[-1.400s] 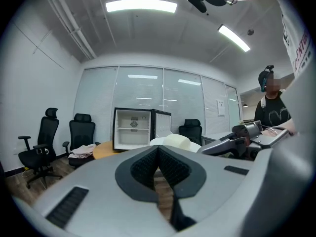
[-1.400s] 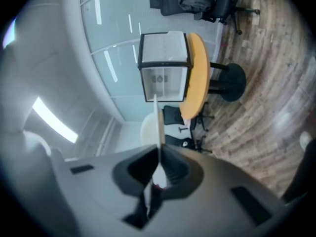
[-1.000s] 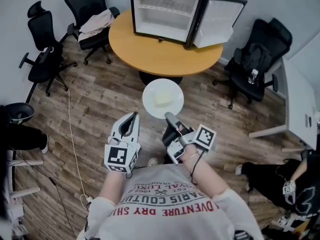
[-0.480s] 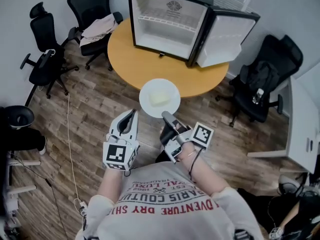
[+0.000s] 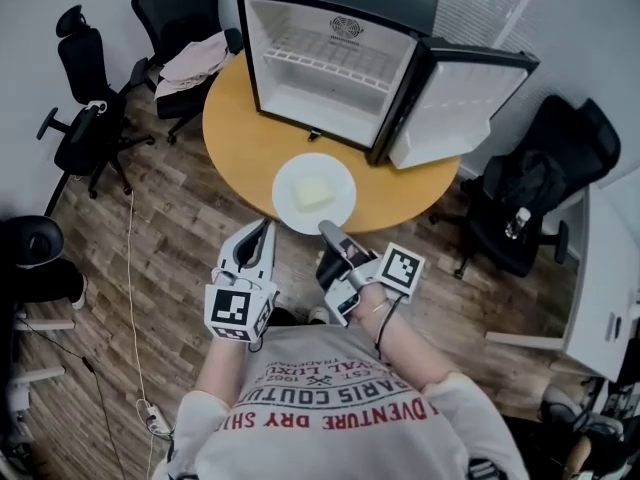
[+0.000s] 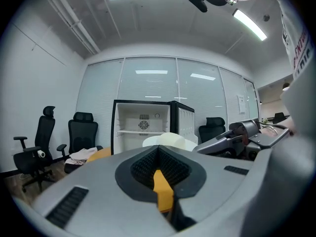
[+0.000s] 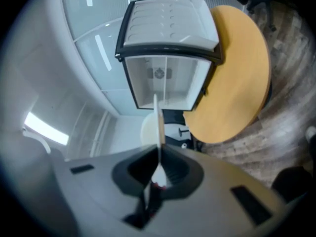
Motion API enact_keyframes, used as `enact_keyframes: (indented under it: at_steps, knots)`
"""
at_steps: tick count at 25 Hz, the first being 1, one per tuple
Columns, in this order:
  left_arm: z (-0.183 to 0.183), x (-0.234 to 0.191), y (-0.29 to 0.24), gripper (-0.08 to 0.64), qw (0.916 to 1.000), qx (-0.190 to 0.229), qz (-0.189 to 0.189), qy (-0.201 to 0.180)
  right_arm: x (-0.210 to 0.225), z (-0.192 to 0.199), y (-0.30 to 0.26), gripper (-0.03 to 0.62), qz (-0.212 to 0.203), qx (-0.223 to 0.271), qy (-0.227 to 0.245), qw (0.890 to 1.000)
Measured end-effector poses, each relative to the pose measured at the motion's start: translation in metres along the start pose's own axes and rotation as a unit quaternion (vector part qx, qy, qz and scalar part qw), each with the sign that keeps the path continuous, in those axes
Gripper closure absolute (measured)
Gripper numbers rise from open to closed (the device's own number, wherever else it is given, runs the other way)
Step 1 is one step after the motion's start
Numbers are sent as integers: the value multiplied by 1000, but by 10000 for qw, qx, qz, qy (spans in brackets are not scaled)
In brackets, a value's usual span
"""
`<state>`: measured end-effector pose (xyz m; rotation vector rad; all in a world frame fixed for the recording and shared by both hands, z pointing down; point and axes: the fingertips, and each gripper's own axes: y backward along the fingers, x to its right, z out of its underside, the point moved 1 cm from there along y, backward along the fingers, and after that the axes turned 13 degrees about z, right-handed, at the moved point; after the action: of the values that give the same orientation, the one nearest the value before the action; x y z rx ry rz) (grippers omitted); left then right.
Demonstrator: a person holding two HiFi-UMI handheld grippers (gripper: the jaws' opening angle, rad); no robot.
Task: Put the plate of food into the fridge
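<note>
A white plate [image 5: 288,176] carrying a pale block of food [image 5: 313,194] is held level over the near edge of the round wooden table [image 5: 238,133]. My right gripper [image 5: 329,231] is shut on the plate's near rim; in the right gripper view the plate [image 7: 159,120] shows edge-on between the jaws [image 7: 158,163]. My left gripper [image 5: 263,230] hangs beside it to the left, shut and empty [image 6: 158,154]. The small black fridge [image 5: 330,53] stands on the table with its door [image 5: 455,103] swung open to the right and white shelves bare inside.
Black office chairs [image 5: 85,98] stand left of the table, one with clothing [image 5: 195,53] on it; another chair [image 5: 525,208] is at the right. A cable [image 5: 130,268] runs along the wooden floor at the left. A white desk edge [image 5: 600,268] is at far right.
The table and fridge have come closer and lower in the head view. The plate, earlier over the floor, now hangs over the table's near edge. Both grippers keep their grip and spacing.
</note>
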<state>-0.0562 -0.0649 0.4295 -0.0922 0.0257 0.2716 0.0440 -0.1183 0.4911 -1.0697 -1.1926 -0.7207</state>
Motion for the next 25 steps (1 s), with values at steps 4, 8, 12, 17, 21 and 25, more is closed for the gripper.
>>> enact_keyframes:
  at_steps: [4,8,12,17,21,25]
  knots:
    - [2,-11,-23,531,10000,-35,24,27,-4,-24,-14,555,-8,77,73,9999]
    - [1,-44,-41,531,9999,-31,129,53,-12,-39,-45,555,9,237,136,9996]
    - [-5,-87,-71,531,9991,-32,421,-27,-24,-56,-86,555,-5,464,31,9989]
    - [-20,-125,-124,531,9965,9,813,-174,-37,-96,-119,555,-79,873,-153,9960]
    - [-31,-164,-158,531,9930,14,1156,-222,-50,-121,-150,555,-64,1256,-278,9917]
    - [-39,-198,-187,531,9887,29,1483,-222,-59,-140,-178,555,-6,1651,-392,9855]
